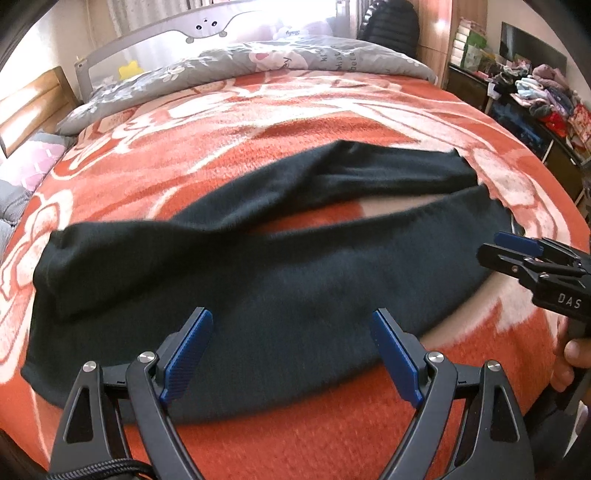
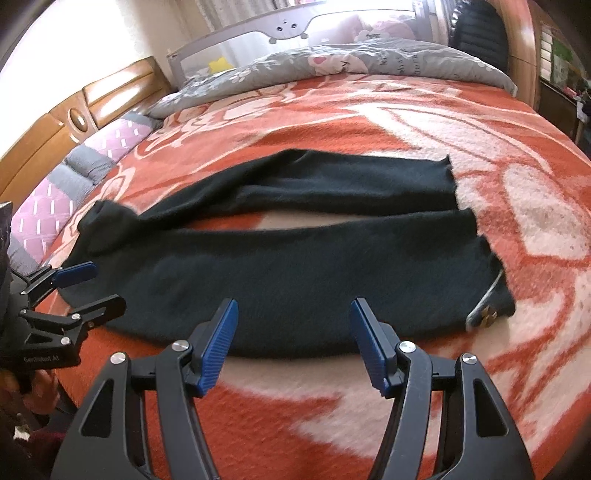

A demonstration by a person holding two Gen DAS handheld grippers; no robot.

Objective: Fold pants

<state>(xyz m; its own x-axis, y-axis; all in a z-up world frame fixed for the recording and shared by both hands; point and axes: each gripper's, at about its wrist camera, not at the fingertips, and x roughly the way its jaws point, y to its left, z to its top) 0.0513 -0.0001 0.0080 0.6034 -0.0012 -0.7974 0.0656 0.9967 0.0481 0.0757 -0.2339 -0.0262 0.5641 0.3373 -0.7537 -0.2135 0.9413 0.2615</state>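
Dark pants [image 1: 258,280] lie spread sideways across an orange-and-white floral blanket [image 1: 314,435] on a bed, waistband toward the left and both legs running to the right, with a strip of blanket showing in the gap between the legs. The far leg is rumpled; the near one lies flatter. In the right wrist view a small grey-and-gold tag [image 2: 485,312] sticks out at the hem of the near leg. The left gripper [image 1: 291,321] hangs over the near edge of the pants at the seat, its blue-padded jaws spread wide and holding nothing. The right gripper [image 2: 291,314], also wide open and empty, hovers just short of the near leg's lower edge, its tips above the cloth's border; in the left wrist view it enters from the right beside the hem end. Whether either tool touches the fabric cannot be told. Beyond the pants, a grey printed quilt [image 1: 258,62] lies bunched along the far side, against a grey bed rail [image 1: 177,33].
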